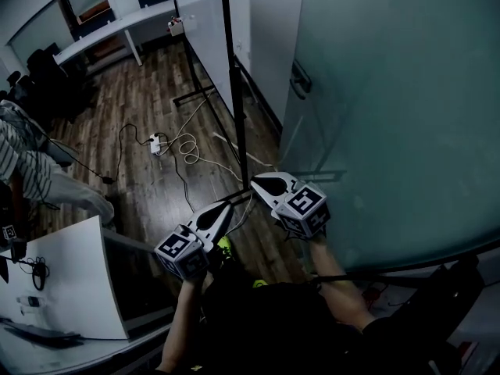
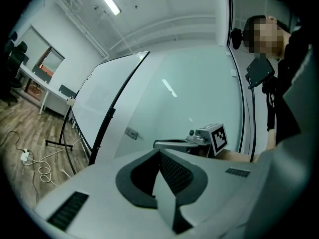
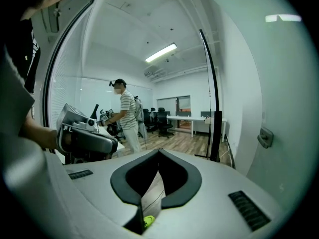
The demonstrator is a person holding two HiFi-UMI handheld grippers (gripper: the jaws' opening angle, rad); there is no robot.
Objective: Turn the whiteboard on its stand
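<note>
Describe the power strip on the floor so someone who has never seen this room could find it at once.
Start at the big pale whiteboard on the right and its stand's black pole. Left of that pole, on the wooden floor, lies the power strip: the only solid white block among thin cables, a white one looped beside it.

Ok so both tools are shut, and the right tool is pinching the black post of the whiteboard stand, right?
Not quite. Both are shut, but the right tool pinches nothing: the right gripper view shows the black post standing apart, further ahead of its closed jaws. The left tool is shut and empty too.
</note>
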